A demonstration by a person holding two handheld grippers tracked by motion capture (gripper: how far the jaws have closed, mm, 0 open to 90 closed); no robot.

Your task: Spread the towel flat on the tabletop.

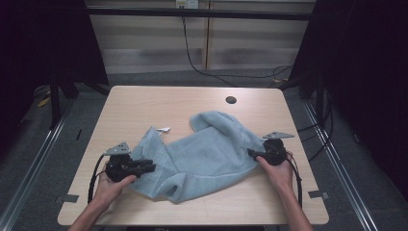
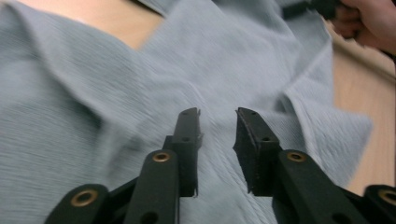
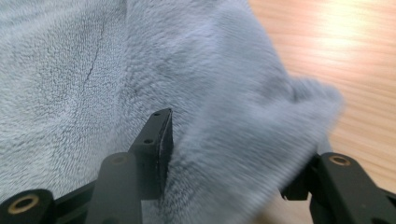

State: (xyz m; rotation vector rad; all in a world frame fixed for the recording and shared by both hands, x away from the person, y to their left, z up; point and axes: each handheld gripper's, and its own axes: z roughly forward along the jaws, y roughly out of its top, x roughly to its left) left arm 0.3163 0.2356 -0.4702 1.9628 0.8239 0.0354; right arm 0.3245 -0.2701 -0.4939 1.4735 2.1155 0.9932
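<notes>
A light blue fleecy cloth lies crumpled across the middle of the wooden table. My left gripper rests at the cloth's left edge, pointing right. In the left gripper view its jaws stand apart just above the ribbed side of the cloth, with nothing between them. My right gripper sits at the cloth's right edge, pointing left. In the right gripper view its jaws are spread wide around a raised fold of the cloth, which hides the right jaw's tip.
A small white tag sticks out at the cloth's upper left edge. A dark round hole is set in the table's far side. The other hand shows at the top right of the left gripper view. Cables trail beside both wrists.
</notes>
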